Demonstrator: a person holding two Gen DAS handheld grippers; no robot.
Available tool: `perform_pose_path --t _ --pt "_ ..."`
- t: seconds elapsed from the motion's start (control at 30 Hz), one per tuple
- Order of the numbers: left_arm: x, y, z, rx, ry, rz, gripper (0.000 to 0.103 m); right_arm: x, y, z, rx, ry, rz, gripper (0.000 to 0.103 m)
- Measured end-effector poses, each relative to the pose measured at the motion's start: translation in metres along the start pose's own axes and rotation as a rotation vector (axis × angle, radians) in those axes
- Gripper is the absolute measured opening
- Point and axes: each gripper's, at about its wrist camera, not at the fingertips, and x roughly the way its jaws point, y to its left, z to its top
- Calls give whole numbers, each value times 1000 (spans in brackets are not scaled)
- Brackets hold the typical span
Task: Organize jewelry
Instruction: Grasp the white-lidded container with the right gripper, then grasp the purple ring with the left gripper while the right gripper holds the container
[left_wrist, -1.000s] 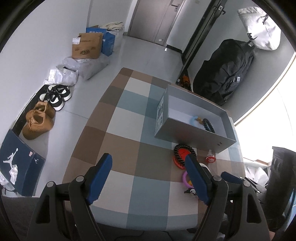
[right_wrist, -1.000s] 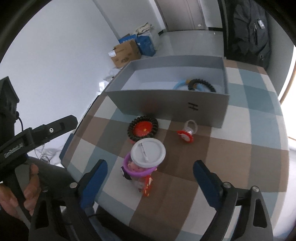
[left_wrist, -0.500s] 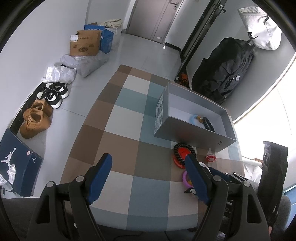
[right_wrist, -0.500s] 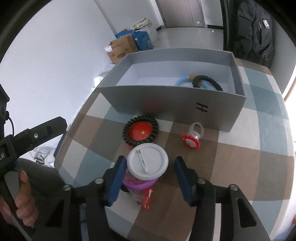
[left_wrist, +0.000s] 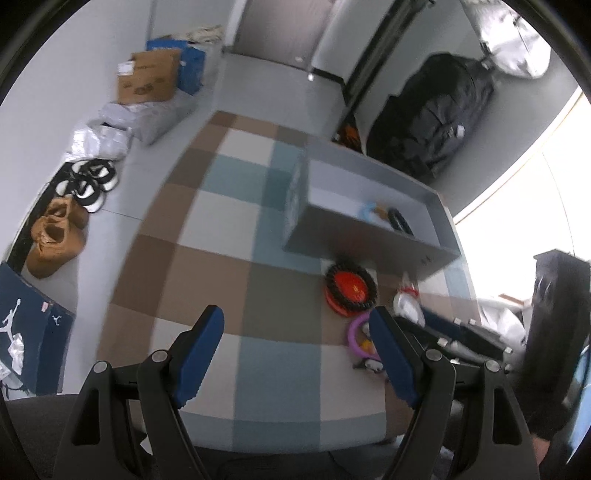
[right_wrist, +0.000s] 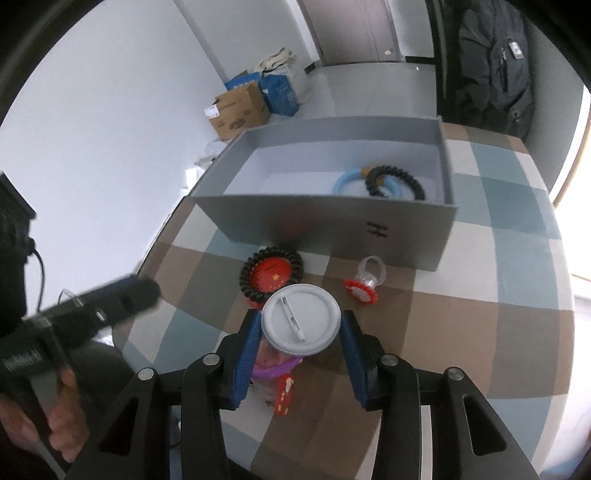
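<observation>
My right gripper (right_wrist: 301, 345) is shut on a round white pin badge (right_wrist: 301, 323), held above a purple ring (right_wrist: 275, 369) and a small red charm (right_wrist: 283, 395). A black beaded bracelet around a red badge (right_wrist: 271, 275) and a clear ring with a red flower (right_wrist: 364, 284) lie in front of the grey box (right_wrist: 332, 221). The box holds a blue ring (right_wrist: 345, 181) and a black bracelet (right_wrist: 395, 181). My left gripper (left_wrist: 295, 350) is open and empty over the checkered tablecloth (left_wrist: 207, 258). The box (left_wrist: 354, 236) and red badge (left_wrist: 349, 288) lie to its right.
The table edge runs along the left, with shoes (left_wrist: 55, 232), cardboard boxes (left_wrist: 147, 77) and bags on the floor beyond. A black backpack (left_wrist: 432, 114) stands behind the box. The other hand and gripper (right_wrist: 74, 306) show at the left of the right wrist view.
My right gripper closed from wide open onto the white pin badge. My left gripper shifted slightly and stayed open.
</observation>
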Motion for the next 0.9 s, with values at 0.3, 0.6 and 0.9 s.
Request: perform_pose_path --t 0.3,0.6,0.9 --pt "21 -23 -13 91 100 -42 77 -30 -21 3 31 -57 -37 42" --pt "27 -49 -22 163 133 -74 77 -50 -33 2 59 -94 -34 42" --pt "44 -61 -21 180 176 -33 77 -57 -39 0 67 -108 -34 42"
